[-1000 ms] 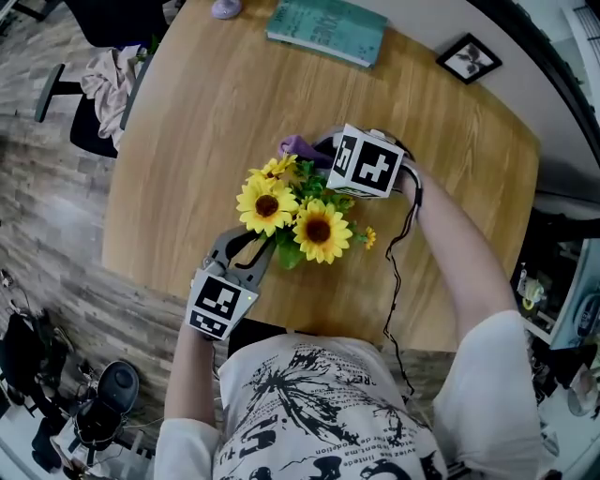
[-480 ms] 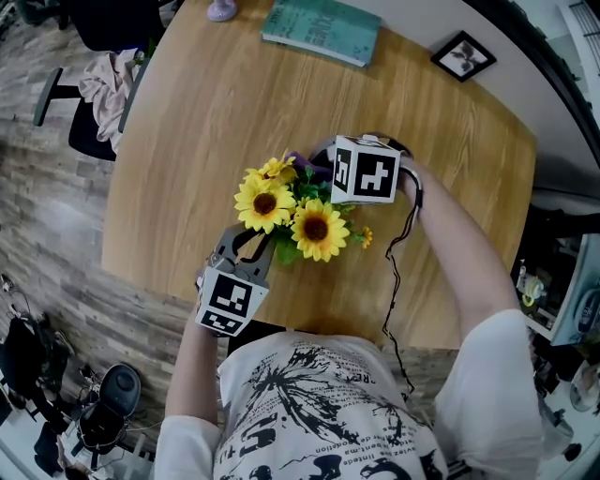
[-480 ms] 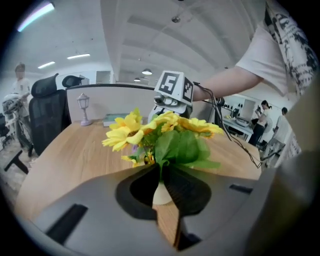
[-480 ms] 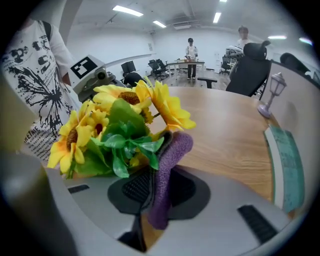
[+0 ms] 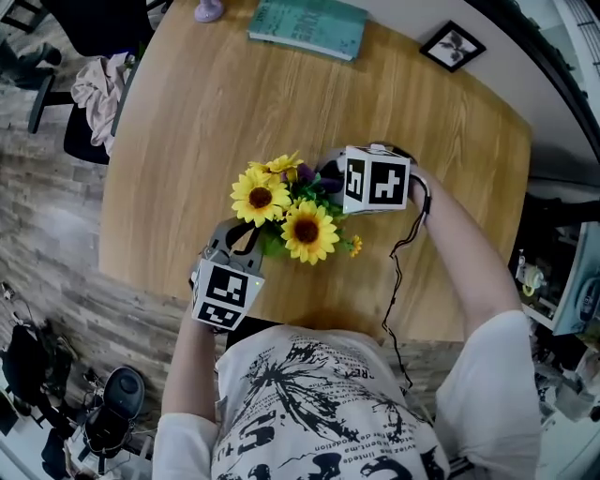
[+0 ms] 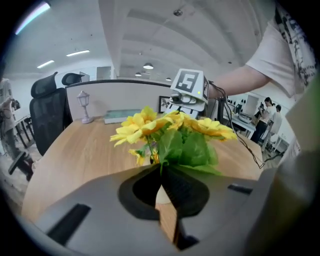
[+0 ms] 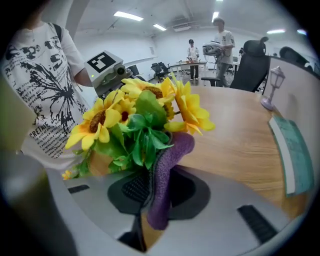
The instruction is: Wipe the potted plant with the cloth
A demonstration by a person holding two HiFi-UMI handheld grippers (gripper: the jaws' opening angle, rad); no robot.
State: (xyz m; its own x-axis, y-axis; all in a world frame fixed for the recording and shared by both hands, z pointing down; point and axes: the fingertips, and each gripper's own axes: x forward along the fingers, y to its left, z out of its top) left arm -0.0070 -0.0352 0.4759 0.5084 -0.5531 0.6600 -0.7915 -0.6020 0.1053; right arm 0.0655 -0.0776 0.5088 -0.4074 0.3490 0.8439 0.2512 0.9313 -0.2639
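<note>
No legible text anywhere. Black lettering under the print on the white T-shirt (image 5: 309, 412): too small and warped to read. Faint print on the teal book (image 5: 305, 26): unreadable. Square black-and-white marker patterns on left gripper (image 6: 161, 172) and right gripper (image 7: 150, 182): no letters, no digits.
</note>
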